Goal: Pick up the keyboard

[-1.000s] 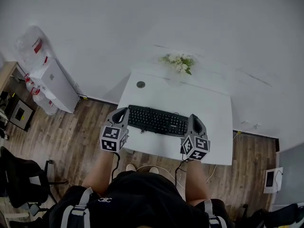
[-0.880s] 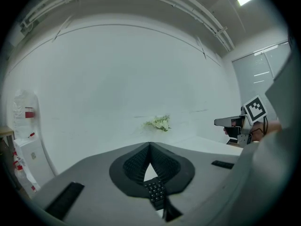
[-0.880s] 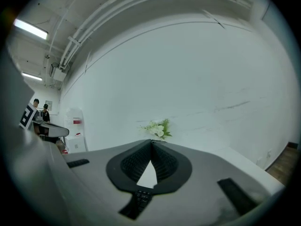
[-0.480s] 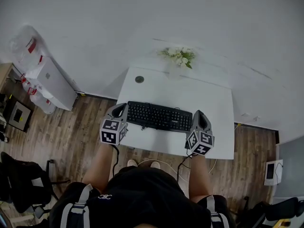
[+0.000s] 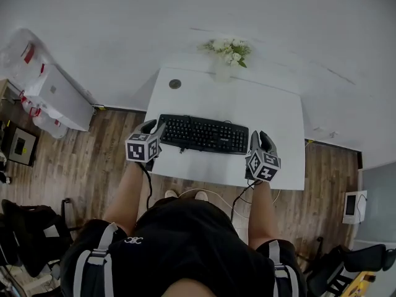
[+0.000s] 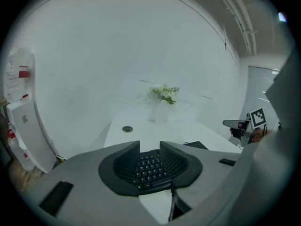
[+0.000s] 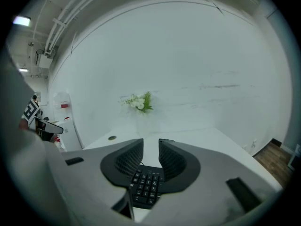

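Right now both of my pairs of jaws stand apart, having just been opening, and neither clamps on anything. My left gripper [image 5: 153, 130] sits at the 9 o'clock end of the black keyboard [image 5: 203, 134]. My right gripper [image 5: 260, 140] sits at its 3 o'clock end.

In the left gripper view the two dark ribbed pads [image 6: 127, 160] gape, and rows of keys show in the gap between and below them. The pads do not press on the keyboard. In the right gripper view it is much the same: the jaws are spread, and the number-pad end of the keyboard lies in the opening at 6 o'clock, unpinched.

The keyboard lies flat on the white table [image 5: 275, 113], nearer the edge on my side than the far one, with its long side running from 9 to 3 o'clock. A bunch of white flowers [image 5: 228, 48] stands against the wall at 12 o'clock from the keyboard. A small round dark disc [image 5: 175, 84] (I cannot tell what it is) sits in the tabletop at about 11 o'clock. Wooden floor [image 5: 93, 166] shows beyond the table at 9 o'clock.
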A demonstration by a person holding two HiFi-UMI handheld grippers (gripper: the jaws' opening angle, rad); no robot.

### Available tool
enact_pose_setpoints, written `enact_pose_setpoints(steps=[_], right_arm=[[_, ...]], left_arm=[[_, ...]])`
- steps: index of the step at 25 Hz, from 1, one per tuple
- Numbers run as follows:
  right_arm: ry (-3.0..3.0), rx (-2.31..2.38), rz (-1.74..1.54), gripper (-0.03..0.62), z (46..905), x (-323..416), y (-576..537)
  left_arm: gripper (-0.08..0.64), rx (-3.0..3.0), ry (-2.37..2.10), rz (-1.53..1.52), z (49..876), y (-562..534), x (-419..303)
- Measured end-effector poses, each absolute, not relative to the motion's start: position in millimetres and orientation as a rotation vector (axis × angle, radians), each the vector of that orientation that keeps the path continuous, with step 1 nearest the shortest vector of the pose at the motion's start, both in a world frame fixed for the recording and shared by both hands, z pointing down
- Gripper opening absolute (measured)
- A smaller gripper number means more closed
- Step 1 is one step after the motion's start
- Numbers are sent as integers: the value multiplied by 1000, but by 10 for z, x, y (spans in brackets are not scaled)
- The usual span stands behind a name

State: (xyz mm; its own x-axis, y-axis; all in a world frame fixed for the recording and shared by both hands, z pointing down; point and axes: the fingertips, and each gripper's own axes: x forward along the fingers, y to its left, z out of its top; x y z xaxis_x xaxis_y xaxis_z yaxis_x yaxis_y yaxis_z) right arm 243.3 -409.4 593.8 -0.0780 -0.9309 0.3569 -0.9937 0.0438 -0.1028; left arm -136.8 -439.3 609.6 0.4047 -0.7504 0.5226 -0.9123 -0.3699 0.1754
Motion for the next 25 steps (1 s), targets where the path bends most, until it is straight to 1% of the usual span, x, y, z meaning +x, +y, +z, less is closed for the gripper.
enact_pose_setpoints(steps=[14, 23, 25], right_arm=[[-2012, 1894, 720, 109, 6819, 2592, -4378], [-1930, 1809, 886, 109, 7342, 2606, -4513], [-1912, 1792, 920, 130, 7439, 2605, -4515]], left_arm=[[150, 1998, -1329, 643, 7095, -4732, -1763], [158, 1897, -1236, 625, 7565, -4935, -1777], [162, 1881, -1212, 618, 7629, -4946, -1759]])
